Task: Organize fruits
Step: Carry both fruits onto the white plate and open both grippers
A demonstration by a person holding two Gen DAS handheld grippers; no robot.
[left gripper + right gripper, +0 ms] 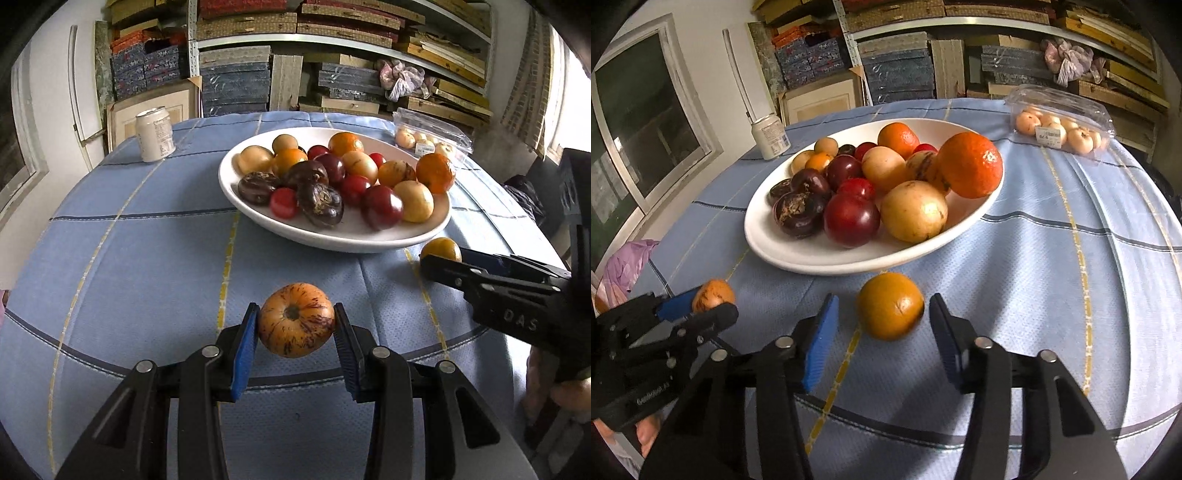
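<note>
A white bowl [258, 218] [764, 243] full of mixed fruit stands mid-table. My left gripper [295, 325] is shut on an orange fruit with dark streaks [295, 319], just above the blue cloth in front of the bowl; it also shows in the right wrist view [713, 293]. My right gripper [882, 314] is open around a small orange fruit [890, 304] lying on the cloth by the bowl's near rim; the pads stand apart from it. The same fruit [441, 249] and right gripper [443, 264] show in the left wrist view.
A drink can [155, 134] [771, 136] stands at the far left of the table. A clear plastic box of pale fruits [428, 138] [1060, 123] lies at the far right. Shelves of stacked boxes stand behind. A purple bag [624, 266] sits at the left edge.
</note>
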